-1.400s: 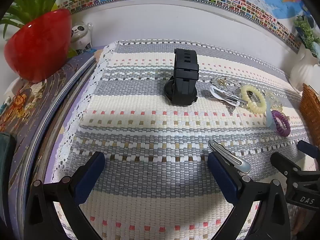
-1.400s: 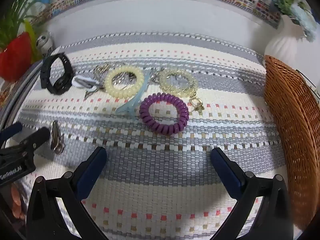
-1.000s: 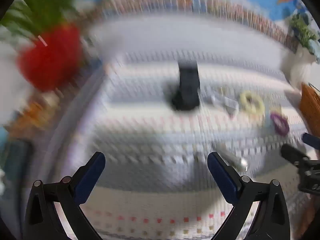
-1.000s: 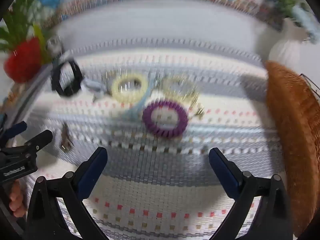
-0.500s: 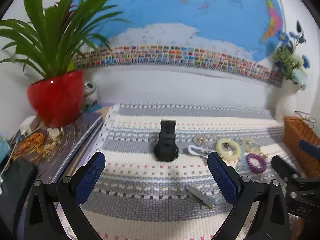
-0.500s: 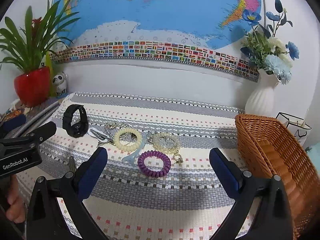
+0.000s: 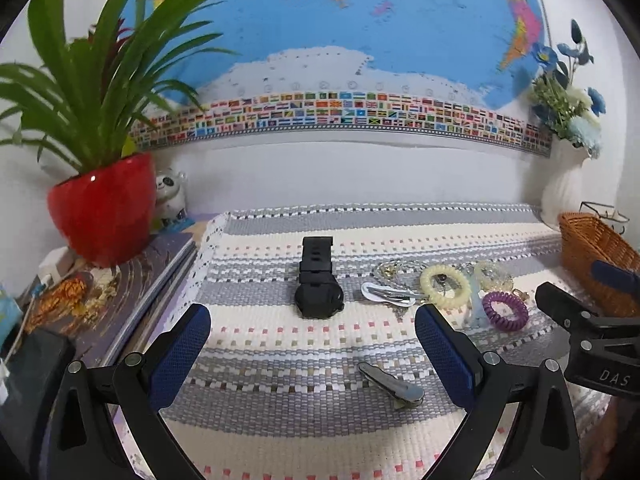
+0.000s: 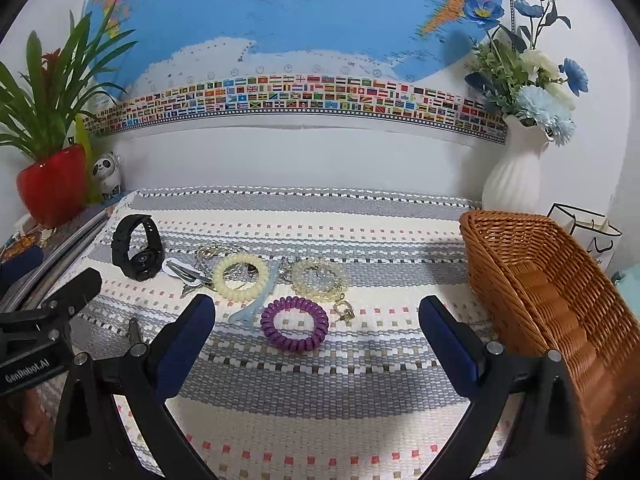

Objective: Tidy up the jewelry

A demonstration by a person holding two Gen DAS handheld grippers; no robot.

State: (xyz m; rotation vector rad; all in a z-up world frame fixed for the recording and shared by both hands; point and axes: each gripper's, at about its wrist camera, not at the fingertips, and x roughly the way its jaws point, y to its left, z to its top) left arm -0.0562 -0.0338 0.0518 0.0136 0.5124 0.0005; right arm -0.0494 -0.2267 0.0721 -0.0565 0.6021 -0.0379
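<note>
Woven mat (image 8: 320, 400): purple coil (image 8: 294, 329) between hand-held gripper (image 8: 316, 332)

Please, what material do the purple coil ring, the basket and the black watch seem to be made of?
The purple coil ring looks like glossy plastic: smooth spiral turns with small highlights. The basket looks like woven wicker or rattan, orange-brown, with visible plaited strands; synthetic is possible. The black watch seems to have a matte rubber or silicone strap with holes; the case material is unclear.

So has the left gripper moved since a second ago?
Yes. The left gripper has pulled up and back from the black watch, which now looks smaller and farther off.
</note>
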